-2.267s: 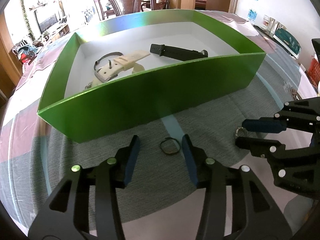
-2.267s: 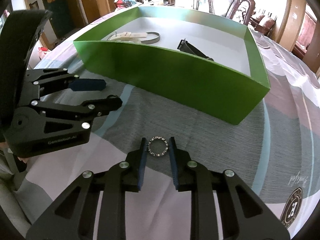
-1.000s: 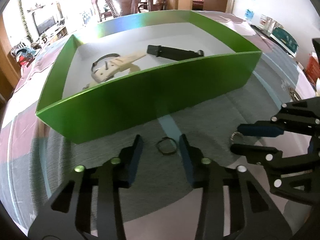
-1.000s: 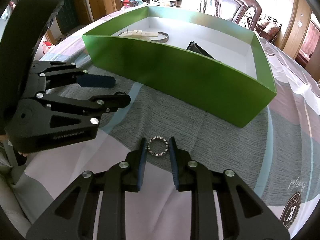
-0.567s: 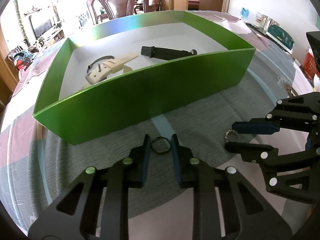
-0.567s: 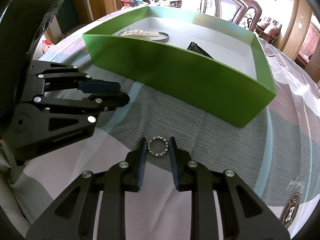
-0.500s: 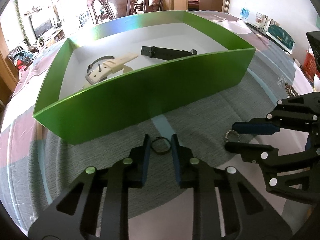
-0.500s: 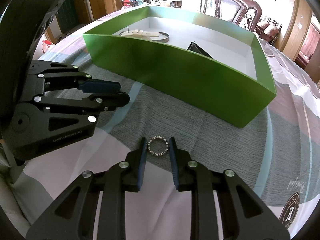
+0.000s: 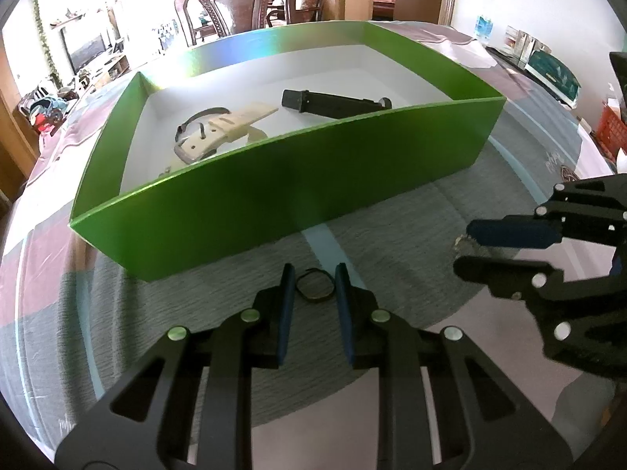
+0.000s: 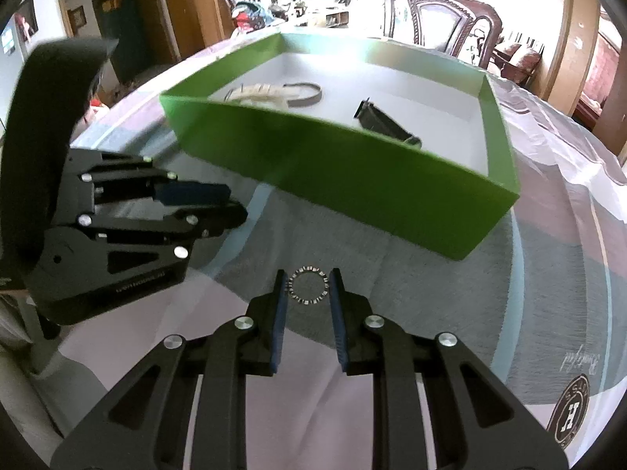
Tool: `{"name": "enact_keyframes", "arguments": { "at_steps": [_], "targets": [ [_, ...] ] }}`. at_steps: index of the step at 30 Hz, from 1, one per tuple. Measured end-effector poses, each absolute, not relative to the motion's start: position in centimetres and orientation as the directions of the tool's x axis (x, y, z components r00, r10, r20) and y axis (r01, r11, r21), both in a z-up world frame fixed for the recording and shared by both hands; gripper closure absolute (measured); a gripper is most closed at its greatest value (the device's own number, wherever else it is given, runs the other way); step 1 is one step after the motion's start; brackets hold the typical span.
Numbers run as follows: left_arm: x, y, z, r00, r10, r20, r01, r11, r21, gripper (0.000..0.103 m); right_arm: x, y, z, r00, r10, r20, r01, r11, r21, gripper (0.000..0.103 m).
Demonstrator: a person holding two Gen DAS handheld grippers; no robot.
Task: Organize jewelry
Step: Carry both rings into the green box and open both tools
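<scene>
My left gripper [image 9: 313,274] is pinched on a thin dark ring [image 9: 314,285]: both blue pads sit against its sides, and the ring lies flat on the grey patch of the tablecloth [image 9: 392,274], just in front of the near wall of the green box [image 9: 274,192]. My right gripper [image 10: 307,279] is clamped the same way on a toothed metal ring [image 10: 307,286], a silver circle with small ticks round its edge, pads touching it left and right. From this view I cannot tell whether that ring is touching the cloth or just off it; the picture is a little blurred.

From the left wrist view I see the right gripper [image 9: 466,248] off to the side, pointing inward, with a bit of the toothed ring [image 9: 462,243] showing at its tips. From the right wrist view the left gripper [image 10: 231,205] sits to the side in turn, near the box corner.

Beyond both sets of tongs stands the green box, white inside, open on top. In it lie a cream watch strap [image 9: 231,129] with a dark band curled beside it, and, well apart towards the other end, a black watch strap [image 9: 337,103]. Behind the table stands a carved wooden chair [image 9: 235,4].
</scene>
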State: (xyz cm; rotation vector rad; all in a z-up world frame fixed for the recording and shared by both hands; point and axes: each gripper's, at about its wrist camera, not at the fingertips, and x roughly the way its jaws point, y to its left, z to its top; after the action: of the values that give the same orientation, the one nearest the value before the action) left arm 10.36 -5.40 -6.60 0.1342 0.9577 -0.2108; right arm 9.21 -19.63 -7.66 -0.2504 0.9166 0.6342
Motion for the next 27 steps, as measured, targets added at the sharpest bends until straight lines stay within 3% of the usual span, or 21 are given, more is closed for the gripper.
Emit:
{"name": "enact_keyframes", "arguments": {
  "at_steps": [13, 24, 27],
  "targets": [
    [9.4, -4.9, -4.4, 0.608, -0.137, -0.782, 0.226, 0.974, 0.005, 0.082, 9.2, -20.3, -6.2, 0.491, 0.411, -0.768, -0.583, 0.810, 0.061, 0.081],
    [8.0, -2.3, 5.7, 0.802, -0.045, -0.596, 0.120, 0.989, 0.086, 0.082, 11.8, -22.3, 2.3, 0.650, 0.417, -0.636, -0.485, 0.871, 0.076, 0.081],
    [9.8, -1.5, 6.5, 0.806, -0.034, -0.591, 0.093, 0.993, 0.070, 0.082, 13.9, -21.6, 2.8, 0.660, 0.422, -0.622, -0.474, 0.876, 0.091, 0.081]
  ]
}}
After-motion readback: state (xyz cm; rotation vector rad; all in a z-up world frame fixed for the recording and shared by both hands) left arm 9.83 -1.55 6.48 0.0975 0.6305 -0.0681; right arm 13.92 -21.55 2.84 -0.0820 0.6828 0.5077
